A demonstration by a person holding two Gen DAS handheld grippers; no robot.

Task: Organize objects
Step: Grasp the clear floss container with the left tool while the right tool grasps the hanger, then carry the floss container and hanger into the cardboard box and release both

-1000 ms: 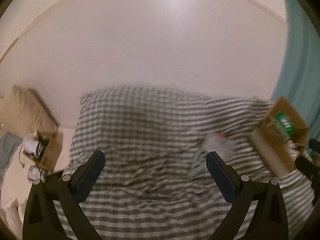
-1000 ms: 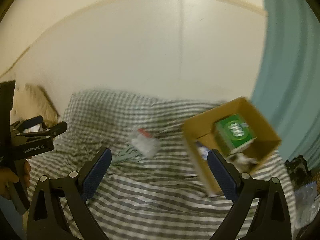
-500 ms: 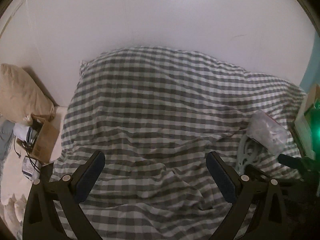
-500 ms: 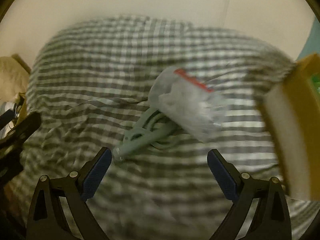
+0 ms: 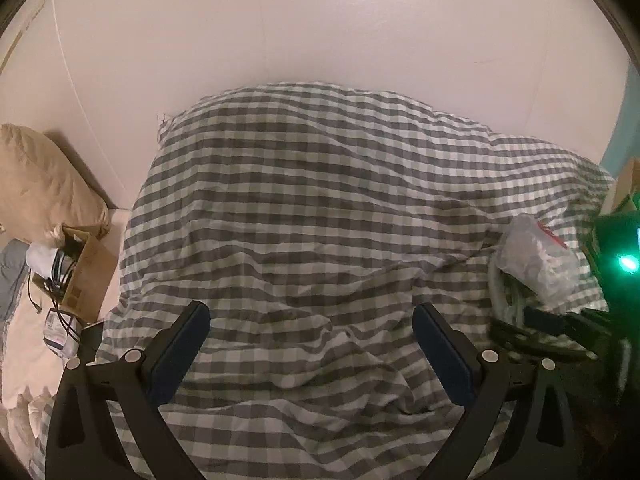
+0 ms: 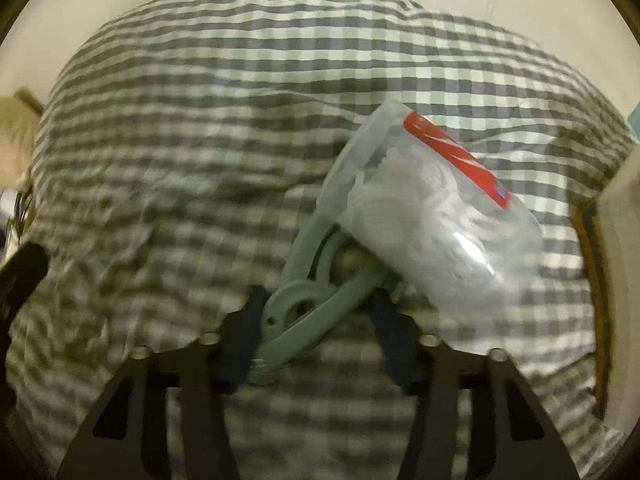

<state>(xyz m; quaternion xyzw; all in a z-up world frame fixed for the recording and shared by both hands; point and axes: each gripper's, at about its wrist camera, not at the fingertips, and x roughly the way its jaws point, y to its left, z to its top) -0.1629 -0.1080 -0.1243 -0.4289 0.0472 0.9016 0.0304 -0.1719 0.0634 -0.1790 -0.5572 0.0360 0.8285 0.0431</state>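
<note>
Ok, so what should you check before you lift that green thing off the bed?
1. Green hanger sits between the right gripper's jaws: ok.
2. Jaws tight on it: cannot tell, the picture is blurry.
3. Plastic bag off the hanger: not ok, it lies on top.
4. Left gripper open and empty: ok.
5. Cardboard box close by: ok, at the right edge.
</note>
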